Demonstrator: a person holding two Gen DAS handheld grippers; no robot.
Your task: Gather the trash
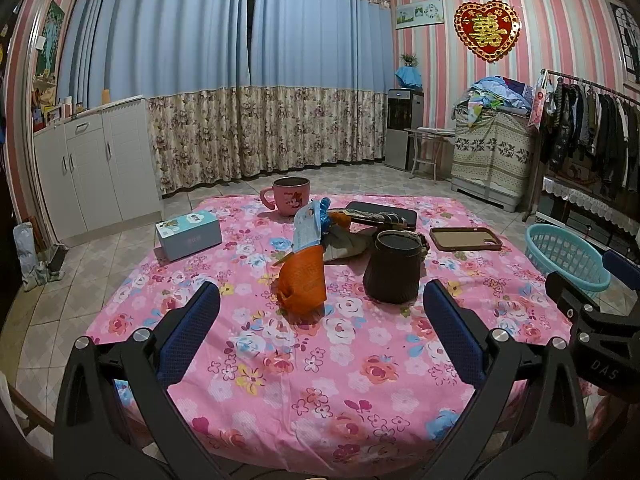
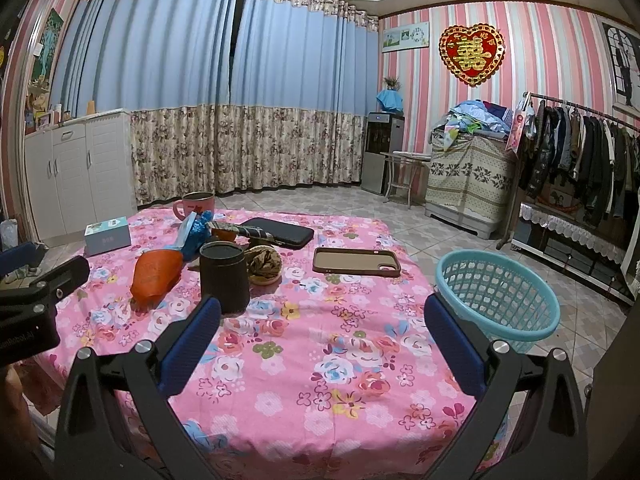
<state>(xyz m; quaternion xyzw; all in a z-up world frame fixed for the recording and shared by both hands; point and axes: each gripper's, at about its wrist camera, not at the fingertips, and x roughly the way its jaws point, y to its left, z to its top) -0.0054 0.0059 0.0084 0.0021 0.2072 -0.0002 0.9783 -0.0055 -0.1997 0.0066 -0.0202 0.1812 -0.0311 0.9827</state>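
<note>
Right of table, basket point(image 2: 498, 292) whole (clipped leftward)

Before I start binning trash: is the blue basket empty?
Looks empty: the right wrist view shows only bare mesh inside the basket, though its near inner wall is hidden.

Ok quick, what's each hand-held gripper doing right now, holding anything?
Left hand-held gripper: open, holding nothing, above the table.
Right hand-held gripper: open, holding nothing.

Both wrist cams sit low at your near table point(image 1: 280, 360) edge, facing fwd toward curtains point(image 2: 180, 60). Left cam sits left of right; both share tabletop clutter & basket point(image 2: 498, 292).
</note>
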